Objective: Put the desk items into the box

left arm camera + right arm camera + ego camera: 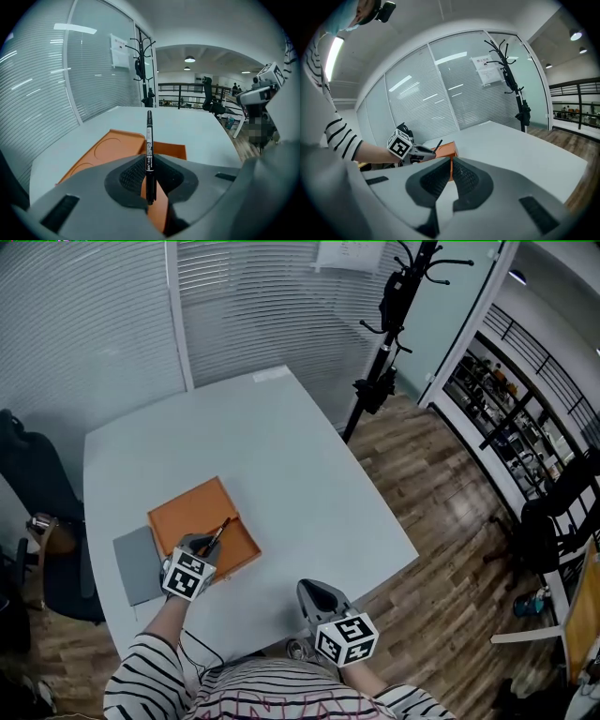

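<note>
A shallow orange box (208, 518) lies open on the pale table (281, 456), near its left front. My left gripper (202, 550) hovers over the box's near edge, shut on a black pen (218, 534). In the left gripper view the pen (149, 150) stands straight up between the pads, with the orange box (112, 150) just beyond it. My right gripper (314, 592) hangs at the table's front edge, shut with nothing in it. The right gripper view shows its pads (461, 174) meeting, and the left gripper (423, 152) with the pen (437, 144) over the box (447, 150).
A flat grey slab (137, 564) lies on the table left of the box. A dark chair (37, 521) stands at the table's left side. A black coat stand (384, 343) rises beyond the far right corner. Wooden floor (450, 521) lies to the right.
</note>
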### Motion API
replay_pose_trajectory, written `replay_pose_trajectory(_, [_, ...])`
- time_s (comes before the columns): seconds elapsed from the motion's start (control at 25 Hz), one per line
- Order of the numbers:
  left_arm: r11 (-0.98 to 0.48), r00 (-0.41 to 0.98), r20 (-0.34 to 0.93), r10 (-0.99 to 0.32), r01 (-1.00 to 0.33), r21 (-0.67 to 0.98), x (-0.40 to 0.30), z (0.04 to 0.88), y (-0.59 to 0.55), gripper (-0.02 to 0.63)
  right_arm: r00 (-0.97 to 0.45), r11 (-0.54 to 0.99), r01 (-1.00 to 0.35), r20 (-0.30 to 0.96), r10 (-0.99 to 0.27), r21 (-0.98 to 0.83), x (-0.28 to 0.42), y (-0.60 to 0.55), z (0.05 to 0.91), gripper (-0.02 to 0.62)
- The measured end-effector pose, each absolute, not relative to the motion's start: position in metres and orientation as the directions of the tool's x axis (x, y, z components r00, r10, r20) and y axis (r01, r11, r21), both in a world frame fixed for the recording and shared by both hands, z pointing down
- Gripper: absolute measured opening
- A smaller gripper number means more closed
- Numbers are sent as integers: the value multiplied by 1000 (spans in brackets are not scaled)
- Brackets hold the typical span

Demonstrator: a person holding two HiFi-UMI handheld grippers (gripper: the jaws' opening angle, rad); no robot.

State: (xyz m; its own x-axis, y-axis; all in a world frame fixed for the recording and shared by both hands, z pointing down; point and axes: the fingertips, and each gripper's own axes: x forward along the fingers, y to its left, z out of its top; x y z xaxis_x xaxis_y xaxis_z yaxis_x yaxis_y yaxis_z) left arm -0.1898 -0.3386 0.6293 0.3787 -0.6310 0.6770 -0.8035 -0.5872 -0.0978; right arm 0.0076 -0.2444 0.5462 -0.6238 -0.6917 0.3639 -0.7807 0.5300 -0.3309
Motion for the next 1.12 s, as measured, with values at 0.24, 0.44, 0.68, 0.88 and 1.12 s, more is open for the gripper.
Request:
replay_pose_trajectory(0.24, [-628, 387, 731, -562, -774, -74, -180, 657, -340, 63, -598, 498, -800, 378, -707, -334, 13, -245, 551, 28])
replay_pose_trajectory(0.44, [-647, 391, 766, -510, -761, -42, -175, 680, -344, 63, -582, 479, -811, 385, -716, -336, 17, -248, 554, 28])
replay_pose_trajectory(0.68, [-635, 355, 823, -443, -773, -9, -178, 704, -343, 63, -565, 456, -822, 393, -725, -340, 23, -250, 558, 28])
replay_pose_trajectory(0.88, [-621, 330, 856, -399, -784, 12, -182, 721, -343, 63, -557, 445, -827, 396, -730, -343, 28, -252, 560, 28])
replay_pose_trajectory(1.12, [-604, 289, 886, -362, -797, 13, -186, 733, -343, 63, -556, 443, -827, 396, -731, -346, 29, -255, 560, 28])
